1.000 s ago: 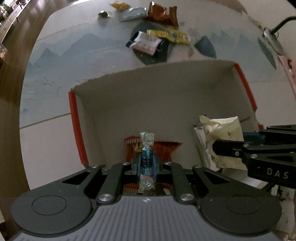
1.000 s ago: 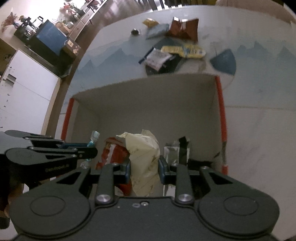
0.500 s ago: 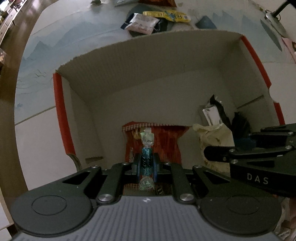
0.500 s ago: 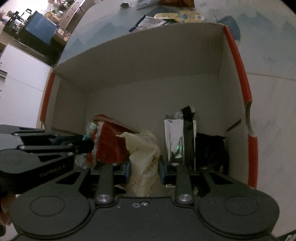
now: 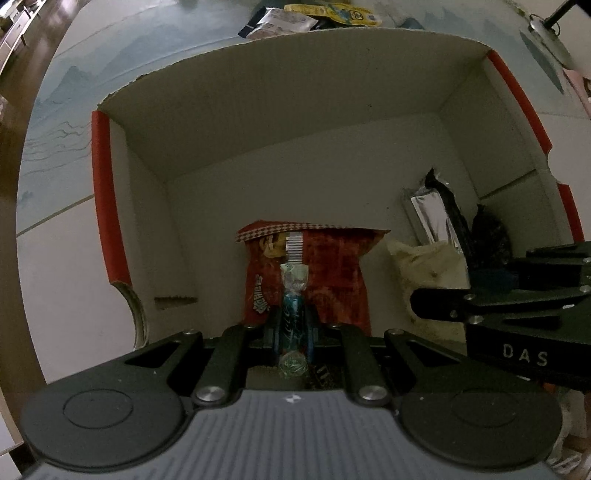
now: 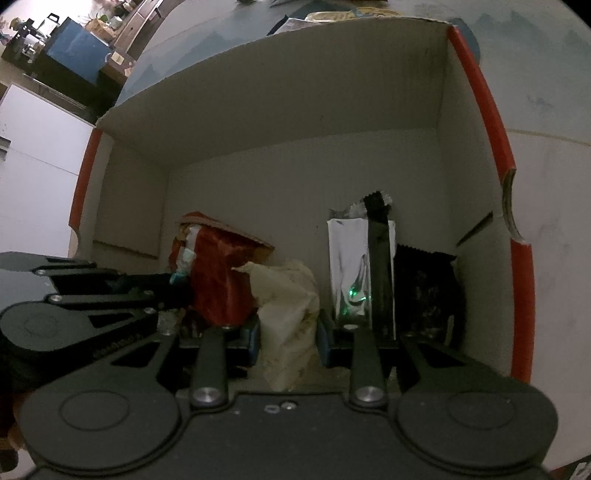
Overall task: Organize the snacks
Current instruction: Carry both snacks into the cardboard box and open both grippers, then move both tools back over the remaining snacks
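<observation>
Both grippers reach down inside a cardboard box [image 5: 295,122] with red edges. My left gripper [image 5: 291,328] is shut on a small blue wrapped candy [image 5: 292,314], held upright in front of a red chip bag [image 5: 332,269] standing in the box. My right gripper [image 6: 286,332] is shut on a cream snack bag [image 6: 288,295], low in the box between the red chip bag [image 6: 218,273] and a silver-and-black packet [image 6: 354,266]. The right gripper shows at the right of the left wrist view [image 5: 443,306], the left gripper at the left of the right wrist view [image 6: 173,284].
A black packet [image 6: 424,291] stands at the box's right wall. More snack packets [image 5: 295,22] lie on the table beyond the far wall of the box. The box walls [image 6: 484,103] rise around both grippers.
Both grippers have moved down and forward into the box with their snacks. The box walls now fill most of both views, and the snacks on the table have slid to the top edge.
</observation>
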Tool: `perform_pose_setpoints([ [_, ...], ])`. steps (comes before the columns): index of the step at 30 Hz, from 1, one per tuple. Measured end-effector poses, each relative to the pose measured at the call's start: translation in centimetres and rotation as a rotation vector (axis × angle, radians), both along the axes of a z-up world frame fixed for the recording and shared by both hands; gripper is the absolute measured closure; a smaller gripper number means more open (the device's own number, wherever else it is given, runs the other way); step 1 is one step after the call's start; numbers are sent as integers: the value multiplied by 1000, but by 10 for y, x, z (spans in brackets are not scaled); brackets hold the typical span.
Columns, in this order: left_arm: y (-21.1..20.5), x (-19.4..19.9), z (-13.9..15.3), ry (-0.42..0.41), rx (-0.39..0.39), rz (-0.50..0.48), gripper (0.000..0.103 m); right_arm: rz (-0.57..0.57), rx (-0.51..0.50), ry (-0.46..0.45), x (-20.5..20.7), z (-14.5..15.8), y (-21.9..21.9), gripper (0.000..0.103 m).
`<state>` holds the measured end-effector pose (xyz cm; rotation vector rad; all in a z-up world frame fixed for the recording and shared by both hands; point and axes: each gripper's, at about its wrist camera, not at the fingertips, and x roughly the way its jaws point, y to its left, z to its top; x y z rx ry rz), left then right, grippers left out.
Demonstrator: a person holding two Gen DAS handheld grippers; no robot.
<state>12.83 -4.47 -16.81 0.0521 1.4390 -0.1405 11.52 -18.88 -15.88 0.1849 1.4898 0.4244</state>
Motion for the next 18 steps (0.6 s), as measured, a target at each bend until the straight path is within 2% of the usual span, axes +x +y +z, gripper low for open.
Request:
perform_pose_setpoints([
  [7,-2,-9,2,-9,4,-2,90,-4,-3,-15,-3,2,3,70],
  [13,0,-14,12,-25,-23,-2,84,-6,2,-44,-9,14,0,66],
  [18,0,-22,30,-74,-36,-5,75,-6,13,-83,-14,31,-4,62],
])
